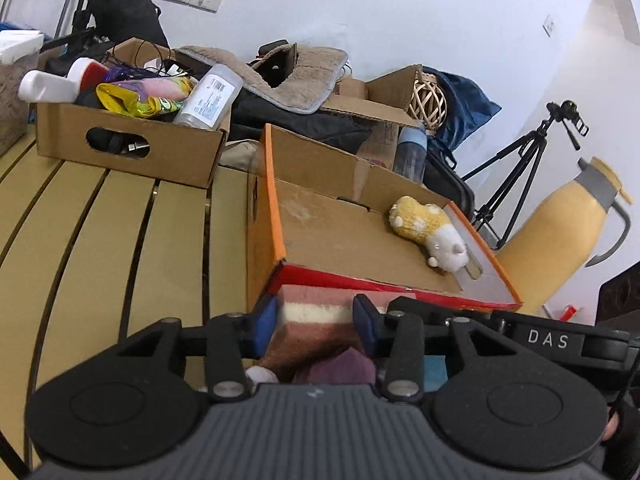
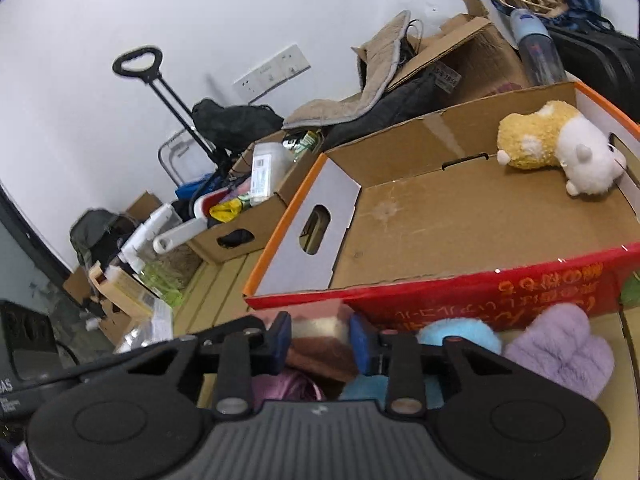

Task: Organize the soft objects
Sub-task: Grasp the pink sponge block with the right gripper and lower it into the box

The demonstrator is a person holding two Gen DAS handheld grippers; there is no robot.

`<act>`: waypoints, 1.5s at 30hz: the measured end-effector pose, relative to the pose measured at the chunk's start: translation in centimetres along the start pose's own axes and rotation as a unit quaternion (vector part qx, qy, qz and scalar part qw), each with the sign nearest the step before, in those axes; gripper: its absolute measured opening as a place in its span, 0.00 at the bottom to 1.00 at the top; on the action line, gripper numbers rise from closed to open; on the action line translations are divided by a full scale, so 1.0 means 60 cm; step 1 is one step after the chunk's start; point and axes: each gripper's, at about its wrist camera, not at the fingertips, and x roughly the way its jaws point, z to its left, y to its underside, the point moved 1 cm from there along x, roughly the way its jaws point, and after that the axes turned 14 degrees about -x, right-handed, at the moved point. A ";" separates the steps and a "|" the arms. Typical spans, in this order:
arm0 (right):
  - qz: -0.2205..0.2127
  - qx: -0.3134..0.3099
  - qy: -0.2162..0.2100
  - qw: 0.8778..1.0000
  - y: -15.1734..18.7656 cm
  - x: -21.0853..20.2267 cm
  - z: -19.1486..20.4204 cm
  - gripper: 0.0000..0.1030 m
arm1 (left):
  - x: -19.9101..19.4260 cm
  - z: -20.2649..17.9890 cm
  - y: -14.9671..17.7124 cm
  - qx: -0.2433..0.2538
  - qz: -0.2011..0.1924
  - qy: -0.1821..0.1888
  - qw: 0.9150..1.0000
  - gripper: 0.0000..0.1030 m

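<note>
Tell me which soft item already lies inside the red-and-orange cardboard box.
Only the yellow-and-white plush hamster lies inside, near the box's far corner; the lilac fluffy mitten and blue plush sit outside.

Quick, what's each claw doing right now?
Left claw: closed on the striped pink, cream and brown fuzzy cloth.
Right claw: closed on the same cloth.

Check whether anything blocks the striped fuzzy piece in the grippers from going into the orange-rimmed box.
Only the box's red front wall stands between the striped piece and the box floor; the piece sits below the rim and must be lifted over. Inside, the floor is bare except for the yellow-and-white plush in the far corner.
</note>
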 end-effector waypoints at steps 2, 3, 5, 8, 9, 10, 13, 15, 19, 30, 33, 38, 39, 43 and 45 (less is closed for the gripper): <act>-0.009 -0.002 -0.002 1.000 -0.003 -0.022 0.008 0.27 | -0.021 -0.016 0.001 0.006 -0.008 0.006 1.000 0.40; -0.014 -0.003 -0.003 1.000 -0.006 -0.036 0.014 0.27 | -0.036 -0.027 0.001 0.008 -0.014 0.011 1.000 0.40; -0.027 -0.004 -0.005 1.000 -0.016 -0.070 0.026 0.27 | -0.063 -0.047 0.001 0.015 -0.026 0.021 0.999 0.40; -0.051 -0.022 -0.004 0.998 -0.037 -0.121 0.050 0.27 | -0.105 -0.083 -0.005 0.026 -0.048 0.037 0.998 0.40; -0.060 -0.028 -0.003 0.998 -0.045 -0.137 0.057 0.27 | -0.115 -0.095 -0.008 0.031 -0.055 0.042 0.997 0.40; -0.066 -0.032 -0.003 0.997 -0.054 -0.149 0.062 0.27 | -0.127 -0.108 -0.012 0.035 -0.066 0.046 0.996 0.40; -0.079 -0.040 -0.007 0.996 -0.083 -0.172 0.063 0.27 | -0.132 -0.133 -0.026 0.040 -0.084 0.055 0.994 0.40; -0.078 -0.038 -0.007 0.996 -0.104 -0.167 0.049 0.27 | -0.115 -0.141 -0.040 0.036 -0.084 0.058 0.994 0.40; -0.066 -0.037 0.005 0.997 -0.139 -0.122 0.005 0.27 | -0.038 -0.143 -0.081 0.027 -0.067 0.053 0.996 0.40; -0.051 -0.087 0.021 0.995 -0.229 0.112 -0.115 0.28 | 0.191 -0.118 -0.200 0.096 -0.077 -0.019 0.992 0.40; -0.024 -0.088 0.027 0.995 -0.230 0.158 -0.135 0.29 | 0.232 -0.109 -0.208 0.106 -0.036 -0.048 0.993 0.40; 0.051 -0.096 0.044 0.993 -0.206 0.194 -0.142 0.36 | 0.249 -0.104 -0.175 0.128 0.012 -0.069 0.989 0.41; 0.059 -0.088 0.045 0.993 -0.204 0.195 -0.145 0.36 | 0.246 -0.104 -0.170 0.129 0.015 -0.068 0.989 0.44; 0.043 -0.081 0.050 0.995 -0.213 0.152 -0.135 0.38 | 0.212 -0.121 -0.168 0.131 0.009 -0.073 0.989 0.50; 0.030 -0.084 0.045 0.995 -0.220 0.115 -0.122 0.45 | 0.173 -0.133 -0.168 0.127 -0.002 -0.067 0.990 0.50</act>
